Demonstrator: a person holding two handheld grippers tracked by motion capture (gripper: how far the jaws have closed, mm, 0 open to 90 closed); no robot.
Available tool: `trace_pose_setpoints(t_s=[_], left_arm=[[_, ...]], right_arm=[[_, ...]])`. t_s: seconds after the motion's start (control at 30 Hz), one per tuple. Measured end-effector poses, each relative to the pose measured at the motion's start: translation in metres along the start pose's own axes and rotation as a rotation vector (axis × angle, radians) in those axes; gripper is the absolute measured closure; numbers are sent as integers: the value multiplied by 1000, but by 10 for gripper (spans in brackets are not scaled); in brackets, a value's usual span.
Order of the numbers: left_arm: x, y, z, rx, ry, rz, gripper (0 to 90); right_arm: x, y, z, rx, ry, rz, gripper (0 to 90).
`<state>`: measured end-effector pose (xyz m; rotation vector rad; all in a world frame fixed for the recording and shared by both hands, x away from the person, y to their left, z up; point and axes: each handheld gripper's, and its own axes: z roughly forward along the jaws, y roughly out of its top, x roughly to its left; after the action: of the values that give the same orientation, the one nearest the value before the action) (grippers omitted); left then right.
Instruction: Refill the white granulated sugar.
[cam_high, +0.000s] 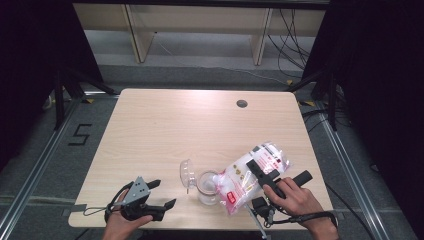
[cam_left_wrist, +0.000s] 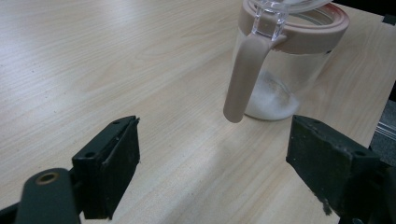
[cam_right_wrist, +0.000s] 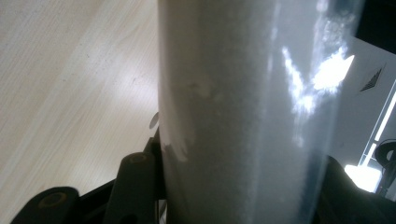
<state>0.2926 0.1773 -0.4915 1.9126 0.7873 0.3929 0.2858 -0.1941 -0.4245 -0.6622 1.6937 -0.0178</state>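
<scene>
Worktop (cam_high: 165, 130): pale wood-grain laminate with rounded corners, standing on a grey floor (cam_high: 45, 165) with metal rails along both sides; a round dark cable port (cam_high: 242, 103) lies near the far edge, well away from the jar. Black drapes (cam_high: 380, 75) hang at both sides of the room, a light wooden frame (cam_high: 200, 30) stands beyond the worktop, and loose cables trail on the floor at the far right. A black numeral marking (cam_high: 80, 134) sits on the floor left of the worktop. Jar (cam_high: 208, 187): clear, upright, beige collar and beige latch handle, near the worktop's near edge; its clear hinged lid (cam_high: 187, 174) is thrown open to the jar's left; a little white granular matter lies on the jar's bottom in the left gripper view. Bag (cam_high: 250, 175): clear plastic with red-and-white print, filled with white granules; long axis slanting from upper right down to lower left, the lower end tipped at the jar's mouth, the upper end pointing away to the jar's far right. Right hand-held gripper (cam_high: 257, 167): jaws clamped across the bag's body, to the jar's right. Left hand-held gripper (cam_high: 162, 193): left of the jar, jaws spread wide with nothing between them, pointing towards the jar, clear of it.
</scene>
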Motion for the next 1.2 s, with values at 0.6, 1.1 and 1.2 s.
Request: trace_pose_setpoints(t_s=[0.6,1.1,1.2], left_arm=[[0,0,0,-1,4,7,171],[0,0,0,-2,1,-1,171],[0,0,0,-3,3,0,171]], right_arm=[[-1,3,2,-19,1,-31,579],[0,3,2,-14,-4,-16,584],[0,3,3,-13,-4,-12,586]])
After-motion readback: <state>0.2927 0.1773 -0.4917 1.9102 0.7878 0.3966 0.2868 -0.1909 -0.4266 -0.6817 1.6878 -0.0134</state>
